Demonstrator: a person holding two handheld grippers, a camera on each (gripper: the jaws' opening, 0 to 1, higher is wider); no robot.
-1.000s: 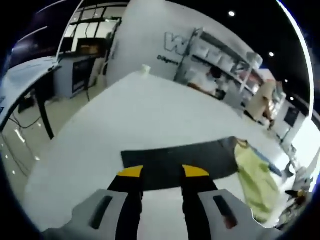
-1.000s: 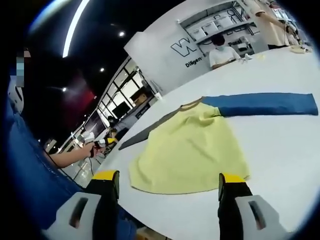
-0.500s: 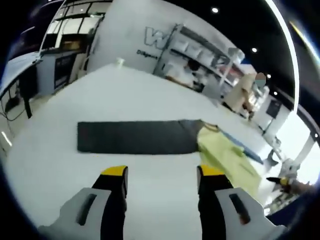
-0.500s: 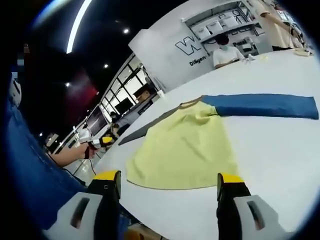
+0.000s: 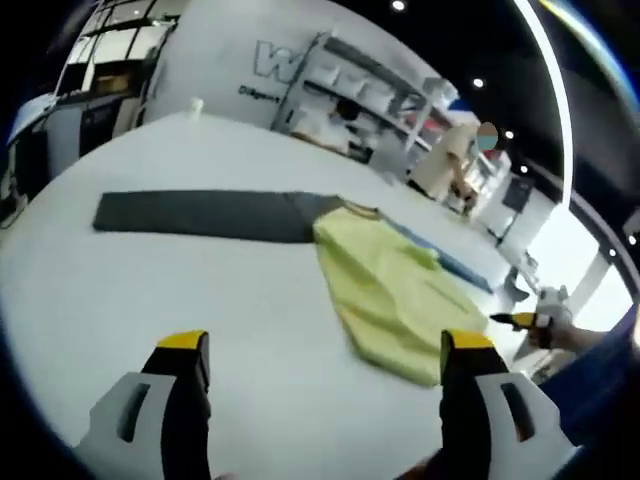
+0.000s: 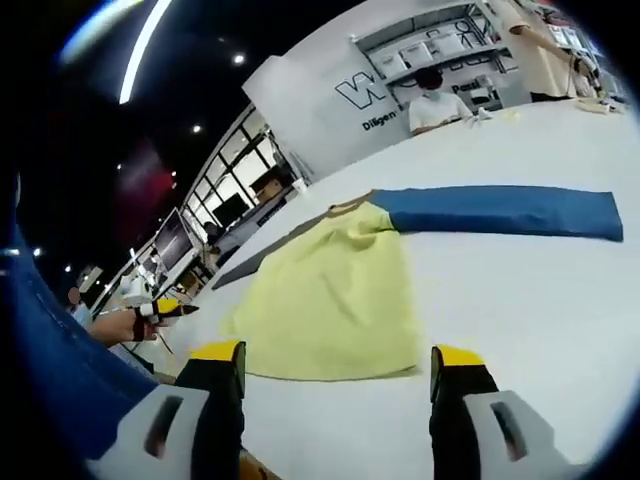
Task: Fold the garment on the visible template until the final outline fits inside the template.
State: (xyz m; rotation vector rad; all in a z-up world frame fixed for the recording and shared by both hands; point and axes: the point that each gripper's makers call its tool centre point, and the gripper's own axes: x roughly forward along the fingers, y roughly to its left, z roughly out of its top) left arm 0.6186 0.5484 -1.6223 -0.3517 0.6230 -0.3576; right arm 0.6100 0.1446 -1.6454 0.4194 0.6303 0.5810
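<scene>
A garment lies flat on a white table [image 5: 150,290]. Its yellow body [image 5: 390,290] [image 6: 325,300] sits in the middle, a dark grey sleeve [image 5: 200,213] [image 6: 262,252] runs out to one side and a blue sleeve [image 6: 500,210] [image 5: 440,258] to the other. My left gripper [image 5: 325,348] hovers open above the table, short of the yellow hem. Over the near table edge my right gripper [image 6: 340,355] is open, just short of the hem. The other gripper [image 5: 525,320] [image 6: 160,308] shows at the edge of each view, held in a hand.
Shelving [image 5: 370,95] and a lettered white wall [image 6: 350,95] stand beyond the far side of the table. People stand near the shelves [image 6: 435,100]. A small white cup [image 5: 196,104] sits at the table's far corner. A blue-clad body [image 6: 50,380] is close on the left.
The left view has swung toward the yellow body, and its jaws stand wider apart. The right view has shifted slightly closer to the hem. The garment itself has not moved.
</scene>
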